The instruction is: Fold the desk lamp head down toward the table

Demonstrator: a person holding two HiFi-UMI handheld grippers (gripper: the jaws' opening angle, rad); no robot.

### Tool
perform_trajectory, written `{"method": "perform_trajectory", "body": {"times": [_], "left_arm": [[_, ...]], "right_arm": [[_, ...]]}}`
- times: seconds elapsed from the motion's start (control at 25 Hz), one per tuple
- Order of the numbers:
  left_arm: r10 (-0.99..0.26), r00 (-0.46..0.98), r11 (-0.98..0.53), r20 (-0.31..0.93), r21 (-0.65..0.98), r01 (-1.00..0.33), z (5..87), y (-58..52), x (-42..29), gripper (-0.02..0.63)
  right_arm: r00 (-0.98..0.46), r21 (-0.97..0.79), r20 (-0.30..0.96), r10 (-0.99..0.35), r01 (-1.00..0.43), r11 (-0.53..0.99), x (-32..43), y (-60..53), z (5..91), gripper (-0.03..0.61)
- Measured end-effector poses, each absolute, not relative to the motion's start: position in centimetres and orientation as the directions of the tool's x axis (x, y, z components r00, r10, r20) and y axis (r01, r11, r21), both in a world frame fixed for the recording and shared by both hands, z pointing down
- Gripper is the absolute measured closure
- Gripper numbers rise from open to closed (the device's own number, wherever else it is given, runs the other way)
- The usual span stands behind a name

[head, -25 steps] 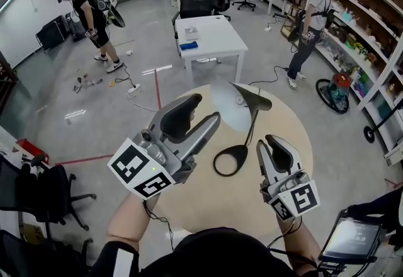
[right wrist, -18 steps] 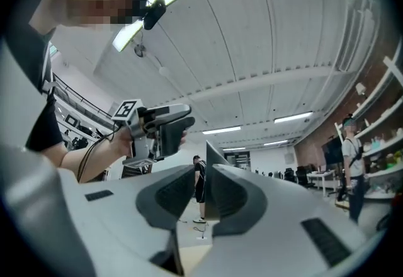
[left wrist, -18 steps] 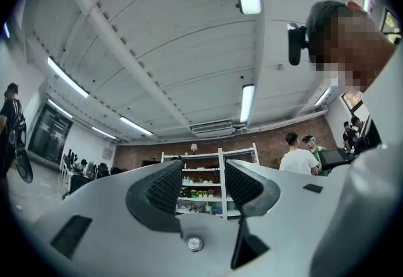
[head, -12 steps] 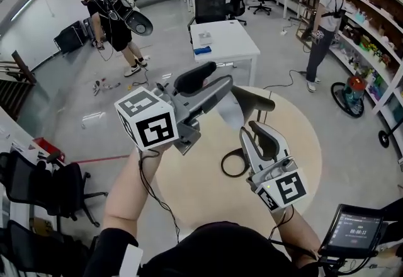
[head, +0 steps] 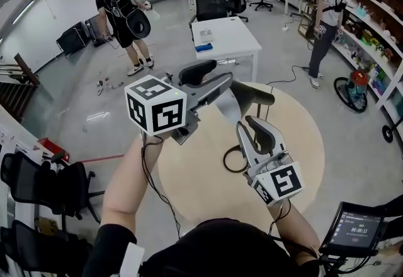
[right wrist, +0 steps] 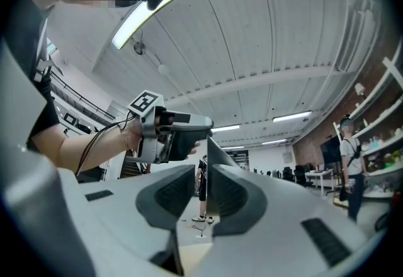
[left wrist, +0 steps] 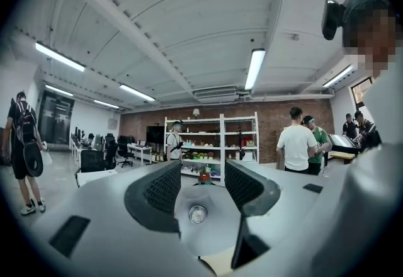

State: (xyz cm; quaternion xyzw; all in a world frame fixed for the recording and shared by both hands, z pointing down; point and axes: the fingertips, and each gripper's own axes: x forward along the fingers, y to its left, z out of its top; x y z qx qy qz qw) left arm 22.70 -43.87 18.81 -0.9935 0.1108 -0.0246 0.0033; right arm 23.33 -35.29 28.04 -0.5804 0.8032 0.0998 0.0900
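Observation:
A grey desk lamp stands on the round pale table (head: 302,143). Its cone head (head: 232,104) is raised on a thin stem above the ring base (head: 225,161). My left gripper (head: 220,74) is lifted to the lamp head, open, with a jaw on each side of the shade. In the left gripper view the left gripper (left wrist: 201,184) looks into the shade and at its bulb (left wrist: 198,213). My right gripper (head: 245,124) sits lower, beside the stem, and hides part of the base. In the right gripper view the right gripper (right wrist: 201,187) shows a narrow gap, with the shade's edge (right wrist: 213,162) just beyond.
A white desk (head: 223,36) stands beyond the table, with office chairs behind it. People (head: 123,14) work on the floor at left and by the shelves (head: 378,11) at right. Black chairs (head: 38,187) sit at lower left, a tablet (head: 352,228) at lower right.
My left gripper has risen from the table and swung up to the lamp head. My right gripper has moved left and up, closer to the stem. The lamp still stands raised.

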Motion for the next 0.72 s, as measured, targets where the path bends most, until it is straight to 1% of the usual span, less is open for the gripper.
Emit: {"method": "perform_trajectory", "body": {"times": [0.16, 0.32, 0.72], "left_arm": [[-0.220, 0.974, -0.975, 0.052, 0.027, -0.222, 19.7, -44.5, 22.9, 0.396], [-0.229, 0.972, -0.973, 0.053, 0.011, -0.230, 20.3, -44.3, 22.6, 0.396], [-0.261, 0.965, -0.963, 0.023, 0.062, -0.262, 22.9, -43.5, 20.6, 0.396]], "right_arm": [[-0.306, 0.030, -0.250, -0.919, -0.951, 0.309, 23.4, -35.2, 28.7, 0.511], [-0.298, 0.004, -0.240, -0.924, -0.952, 0.306, 23.9, -35.1, 29.7, 0.511], [-0.298, -0.036, -0.213, -0.931, -0.950, 0.312, 24.3, -35.0, 30.9, 0.511]]}}
